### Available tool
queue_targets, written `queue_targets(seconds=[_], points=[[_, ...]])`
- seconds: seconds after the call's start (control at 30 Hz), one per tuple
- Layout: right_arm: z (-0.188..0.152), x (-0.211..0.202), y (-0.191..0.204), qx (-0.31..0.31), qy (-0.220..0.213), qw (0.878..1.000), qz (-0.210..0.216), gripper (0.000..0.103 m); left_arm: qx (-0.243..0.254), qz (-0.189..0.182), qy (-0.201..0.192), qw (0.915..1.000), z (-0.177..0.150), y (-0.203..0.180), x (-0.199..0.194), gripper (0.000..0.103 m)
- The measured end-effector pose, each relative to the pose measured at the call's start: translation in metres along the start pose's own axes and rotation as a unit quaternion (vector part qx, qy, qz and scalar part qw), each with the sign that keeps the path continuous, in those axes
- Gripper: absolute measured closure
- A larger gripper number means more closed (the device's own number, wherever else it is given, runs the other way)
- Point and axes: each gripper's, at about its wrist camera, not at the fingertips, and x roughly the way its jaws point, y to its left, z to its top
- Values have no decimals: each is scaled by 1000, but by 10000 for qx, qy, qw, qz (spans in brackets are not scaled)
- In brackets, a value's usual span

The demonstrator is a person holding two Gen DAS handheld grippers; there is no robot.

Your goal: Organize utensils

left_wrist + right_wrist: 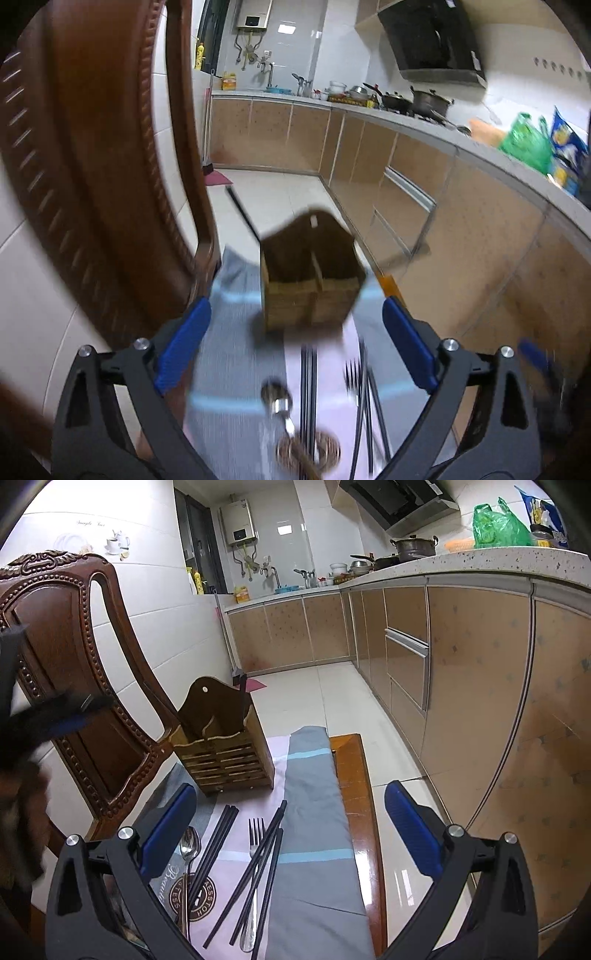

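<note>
A wooden utensil holder point(225, 753) with two compartments stands upright at the far end of a cloth-covered table; it looks blurred in the left wrist view point(310, 280). In front of it lie a metal spoon point(189, 849), a fork point(255, 845) and several black chopsticks point(255, 871). In the left wrist view the spoon point(277, 400), fork point(352, 373) and chopsticks point(308, 391) lie under my left gripper point(295, 347), which is open and empty. My right gripper point(290, 830) is open and empty above the cloth, right of the utensils. The blurred left gripper point(55, 720) shows at left.
A carved wooden chair back point(74, 672) stands close on the left of the table. The grey and pink cloth point(314, 812) covers the brown table point(354, 794). Kitchen cabinets point(461, 664) and a counter with pots run along the right. White floor tiles lie beyond.
</note>
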Motion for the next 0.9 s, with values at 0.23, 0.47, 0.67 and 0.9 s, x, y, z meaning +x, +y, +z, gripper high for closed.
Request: queue_targets(seconds=[0.23,0.47,0.67,0.9], points=[[-11,-6,6,-289,172,9994,74,4,296,334,486,9978,-91,-5,-19,9],[-19,-8,7,-539,231,9983,-27,4,523,289,821,9948,-120,-1,-20,9],[-19,-4,13,-589,264,9979,-49,4,357,142,883,9954,-116,2,-17,9],[-21,-4,19,-756,222,9968,-92,4,398,111,905,9950,-114,-3,-14,9]])
